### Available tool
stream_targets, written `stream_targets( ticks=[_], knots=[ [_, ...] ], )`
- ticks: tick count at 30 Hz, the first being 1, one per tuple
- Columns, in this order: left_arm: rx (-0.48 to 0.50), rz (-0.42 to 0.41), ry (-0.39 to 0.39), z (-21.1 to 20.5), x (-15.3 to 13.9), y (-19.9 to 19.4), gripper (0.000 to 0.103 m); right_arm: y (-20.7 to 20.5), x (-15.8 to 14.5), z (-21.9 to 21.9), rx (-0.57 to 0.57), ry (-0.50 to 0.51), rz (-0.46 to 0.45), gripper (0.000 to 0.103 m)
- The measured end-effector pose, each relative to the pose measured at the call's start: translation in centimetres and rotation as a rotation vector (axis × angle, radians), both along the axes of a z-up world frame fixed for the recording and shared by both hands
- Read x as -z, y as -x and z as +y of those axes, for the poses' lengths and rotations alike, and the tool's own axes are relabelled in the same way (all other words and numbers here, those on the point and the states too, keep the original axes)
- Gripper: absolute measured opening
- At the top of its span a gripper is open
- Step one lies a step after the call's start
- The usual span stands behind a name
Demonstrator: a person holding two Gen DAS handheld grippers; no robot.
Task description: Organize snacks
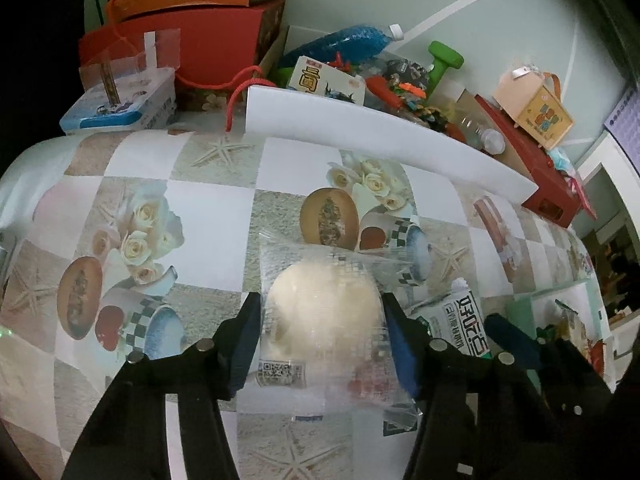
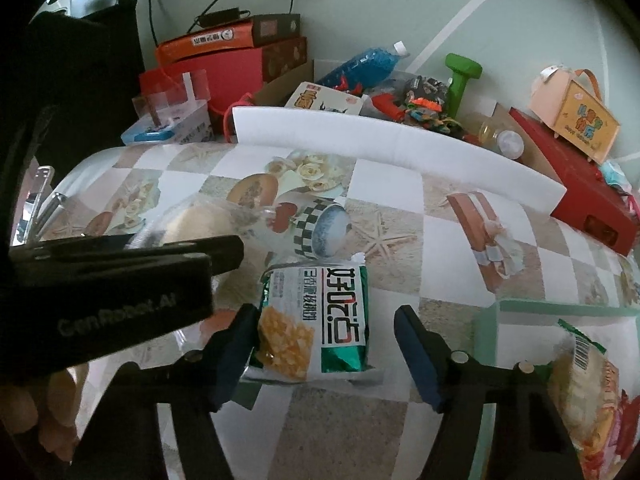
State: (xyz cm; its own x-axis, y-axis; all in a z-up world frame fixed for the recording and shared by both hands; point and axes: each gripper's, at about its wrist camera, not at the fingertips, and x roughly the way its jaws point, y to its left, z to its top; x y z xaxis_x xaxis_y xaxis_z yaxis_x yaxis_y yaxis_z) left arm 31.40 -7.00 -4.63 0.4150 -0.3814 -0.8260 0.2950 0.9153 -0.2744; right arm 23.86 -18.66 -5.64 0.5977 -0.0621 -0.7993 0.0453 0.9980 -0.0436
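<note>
A round pale bun in a clear wrapper [image 1: 324, 280] lies on the patterned tablecloth [image 1: 208, 208]. My left gripper [image 1: 320, 312] straddles it, and both blue pads press on the wrapper's sides. Just to its right lies a green-and-white snack packet [image 2: 320, 320], also visible in the left wrist view [image 1: 460, 320]. My right gripper [image 2: 326, 316] hangs over that packet. Its left pad touches the packet's edge, while the right pad stands clear of it. In the right wrist view the bun [image 2: 200, 220] shows partly behind the left gripper's black body.
A pale green tray [image 2: 520, 308] at the right holds another snack packet [image 2: 580, 380]. A white foam board [image 1: 380, 136] runs across the back of the table. Behind it are red boxes [image 1: 224, 40], a blue bottle [image 1: 352, 40] and a green dumbbell [image 1: 444, 60]. A hand [image 2: 56, 420] shows at lower left.
</note>
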Motion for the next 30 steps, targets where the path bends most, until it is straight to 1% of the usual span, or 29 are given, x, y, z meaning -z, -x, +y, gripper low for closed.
stream_targets(
  ticks=[1, 3, 5, 9, 14, 20, 21, 26, 30],
  knots=[
    [-0.002, 0.000, 0.003, 0.1, 0.0, 0.0, 0.058, -0.1, 0.1, 0.0, 0.001, -0.006, 0.003, 0.072],
    [-0.009, -0.001, 0.006, 0.4, -0.1, 0.2, 0.057, -0.2, 0.3, 0.0, 0.002, -0.011, 0.005, 0.061],
    [-0.022, -0.002, 0.009, 0.7, -0.1, 0.5, 0.057, -0.1, 0.4, 0.1, 0.004, -0.012, 0.005, 0.059],
    [-0.052, -0.005, 0.032, 1.7, -0.4, 1.3, 0.056, 0.2, 0.3, 0.1, 0.002, -0.029, -0.001, 0.052],
    [-0.088, -0.044, 0.059, 2.8, -2.3, 3.2, 0.056, 1.6, -0.6, -0.1, 0.005, -0.071, -0.021, 0.052],
    [-0.100, -0.094, 0.118, 3.1, -5.5, 6.7, 0.056, 5.4, -3.3, -1.1, 0.045, -0.103, -0.066, 0.052],
    [-0.099, -0.103, 0.131, 3.1, -6.1, 7.5, 0.056, 6.3, -4.1, -1.4, 0.056, -0.102, -0.079, 0.052],
    [-0.087, -0.132, 0.154, 2.3, -7.9, 10.2, 0.056, 10.2, -7.2, -3.0, 0.112, -0.103, -0.138, 0.052],
    [-0.034, -0.134, 0.181, 0.4, -8.9, 13.1, 0.056, 13.3, -9.2, -5.3, 0.188, -0.088, -0.176, 0.052]
  ],
)
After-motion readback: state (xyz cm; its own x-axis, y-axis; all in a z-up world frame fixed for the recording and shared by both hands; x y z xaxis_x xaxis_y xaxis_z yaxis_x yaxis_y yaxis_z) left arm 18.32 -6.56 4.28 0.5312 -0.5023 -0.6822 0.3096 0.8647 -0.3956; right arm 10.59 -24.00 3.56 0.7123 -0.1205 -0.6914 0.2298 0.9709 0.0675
